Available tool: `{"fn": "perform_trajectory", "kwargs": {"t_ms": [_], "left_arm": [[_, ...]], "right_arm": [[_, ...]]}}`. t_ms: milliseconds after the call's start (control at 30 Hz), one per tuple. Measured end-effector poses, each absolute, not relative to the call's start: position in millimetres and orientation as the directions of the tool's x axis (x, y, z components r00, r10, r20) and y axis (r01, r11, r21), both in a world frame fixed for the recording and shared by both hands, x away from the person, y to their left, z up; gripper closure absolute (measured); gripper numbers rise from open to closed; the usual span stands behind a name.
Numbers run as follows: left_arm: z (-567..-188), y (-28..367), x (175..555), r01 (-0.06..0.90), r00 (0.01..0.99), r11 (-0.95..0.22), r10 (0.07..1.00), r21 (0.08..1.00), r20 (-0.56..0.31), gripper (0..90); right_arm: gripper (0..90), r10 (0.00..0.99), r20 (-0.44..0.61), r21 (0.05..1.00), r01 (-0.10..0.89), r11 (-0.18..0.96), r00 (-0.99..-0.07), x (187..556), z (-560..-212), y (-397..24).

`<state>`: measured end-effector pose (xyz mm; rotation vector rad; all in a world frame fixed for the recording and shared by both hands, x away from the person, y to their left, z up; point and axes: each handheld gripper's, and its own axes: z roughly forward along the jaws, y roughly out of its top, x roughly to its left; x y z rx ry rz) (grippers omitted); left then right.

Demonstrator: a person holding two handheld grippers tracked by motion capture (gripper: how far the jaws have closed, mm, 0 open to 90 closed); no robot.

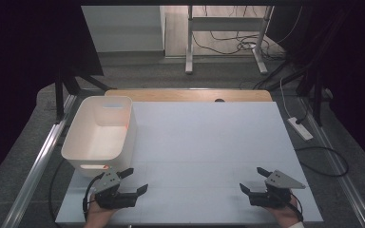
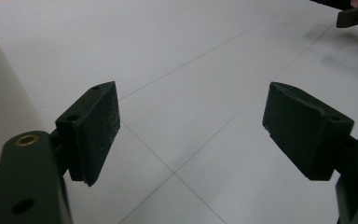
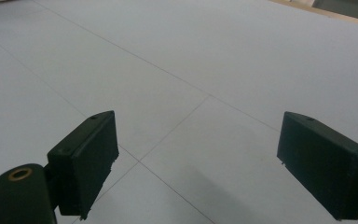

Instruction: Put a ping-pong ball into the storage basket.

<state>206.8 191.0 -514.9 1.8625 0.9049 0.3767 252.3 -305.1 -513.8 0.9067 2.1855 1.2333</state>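
Observation:
My left gripper (image 1: 135,180) rests low over the white table (image 1: 204,142) at the front left, just in front of the white bin (image 1: 100,135). Its jaws stand open with nothing between them, and the left gripper view looks past that same gripper (image 2: 191,123) onto bare white surface. My right gripper (image 1: 253,179) sits near the front right edge, open and holding nothing. In the right gripper view this gripper (image 3: 198,161) frames only the table's thin seam lines. A tip of the other hand's gripper (image 2: 356,15) appears far off in the left gripper view.
The white bin stands at the table's left side, its near wall (image 2: 0,102) close beside my left gripper. A wooden strip (image 1: 190,95) runs along the far edge. Metal rails (image 1: 38,161) flank the table, and a power strip (image 1: 300,128) with cables lies on the floor at right.

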Motion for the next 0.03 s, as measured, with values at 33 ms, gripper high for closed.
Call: {"fn": "perform_trajectory", "kwargs": {"t_ms": [33], "left_arm": [[-514.9,190.8,206.8,0.420,0.672,-0.230,0.729,0.878,-0.130,19.9]], "right_arm": [[12.0,0.737,-0.076,0.871,0.314,0.377,-0.672,252.6,-514.0,-305.3]]}}
